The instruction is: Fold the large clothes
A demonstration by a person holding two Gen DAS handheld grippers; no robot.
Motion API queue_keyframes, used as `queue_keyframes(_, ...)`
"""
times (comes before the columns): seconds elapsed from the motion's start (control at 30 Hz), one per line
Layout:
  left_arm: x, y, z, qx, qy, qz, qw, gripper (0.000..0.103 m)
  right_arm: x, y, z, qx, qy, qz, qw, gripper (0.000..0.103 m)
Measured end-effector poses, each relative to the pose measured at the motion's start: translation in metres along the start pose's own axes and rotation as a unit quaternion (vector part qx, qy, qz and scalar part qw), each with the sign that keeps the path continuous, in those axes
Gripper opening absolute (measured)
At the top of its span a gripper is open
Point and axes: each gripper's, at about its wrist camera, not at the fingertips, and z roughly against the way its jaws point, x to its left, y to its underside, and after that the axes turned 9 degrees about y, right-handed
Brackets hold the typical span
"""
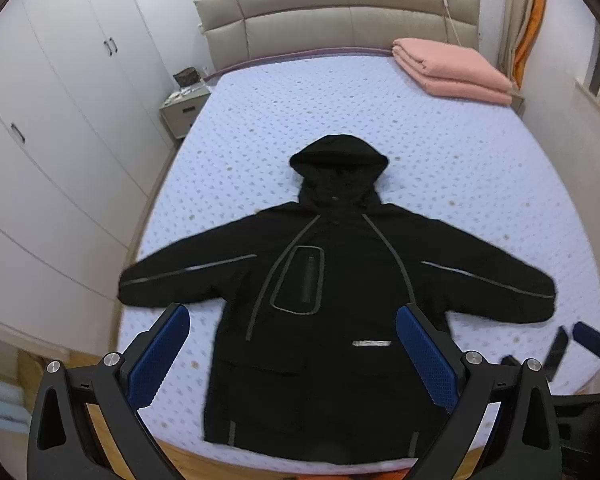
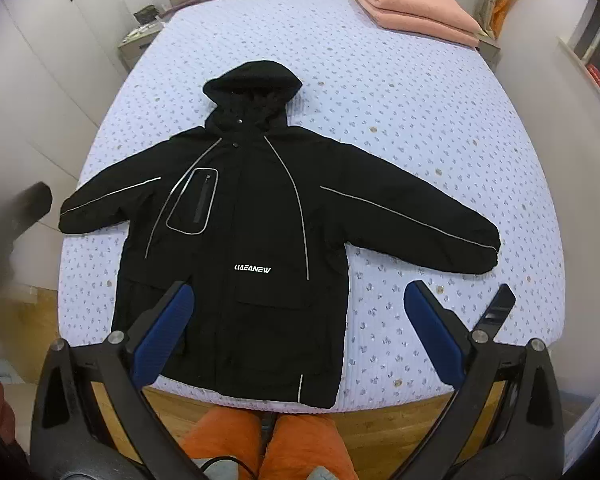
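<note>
The black hooded jacket is laid front-up and flat near the foot of the bed, hood toward the headboard, both sleeves spread outward and the hem at the mattress edge — a layout that suits a fold begun from the sleeves. No fold is seen yet, so the task is judged to be at its start. The left gripper is held above the lower body of the jacket, its jaws spread wide and empty; the right gripper is poised likewise over the hem, jaws parted, nothing pinched. A folded pink blanket is kept well apart at the far corner, and what may be the person's orange trousers is glimpsed below the bed edge.
</note>
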Motion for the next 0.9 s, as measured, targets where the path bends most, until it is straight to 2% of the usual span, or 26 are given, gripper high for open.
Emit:
queue_keyframes(0.17,0.021,-0.015,-0.018,0.004,0.025,-0.015,0.9996,0.103,0.020,-0.012,-0.001,0.013,0.003,-0.016,1.000,0.103)
queue_keyframes(0.37,0.033,-0.036,-0.044,0.012,0.059,-0.036,0.9976,0.103,0.033,-0.029,0.013,-0.022,0.018,-0.034,0.999,0.103)
queue_keyframes(0.5,0.029,-0.041,-0.065,0.026,0.087,-0.047,0.9948,0.103,0.024,-0.030,-0.004,-0.001,0.014,-0.068,0.998,0.103)
queue_keyframes(0.57,0.025,-0.039,-0.081,0.049,0.113,-0.046,0.9913,0.103,0.013,-0.027,-0.017,0.015,0.008,-0.085,0.996,0.103)
queue_keyframes(0.63,0.019,-0.033,-0.095,0.063,0.123,-0.045,0.9894,0.103,-0.004,-0.023,-0.036,0.032,0.006,-0.104,0.994,0.103)
queue_keyframes(0.77,-0.002,-0.021,-0.111,0.074,0.106,-0.056,0.9900,0.103,-0.045,-0.013,-0.062,0.044,-0.008,-0.153,0.987,0.103)
queue_keyframes(0.9,-0.032,-0.018,-0.116,0.078,0.090,-0.053,0.9915,0.103,-0.099,-0.007,-0.094,0.050,-0.004,-0.189,0.981,0.103)
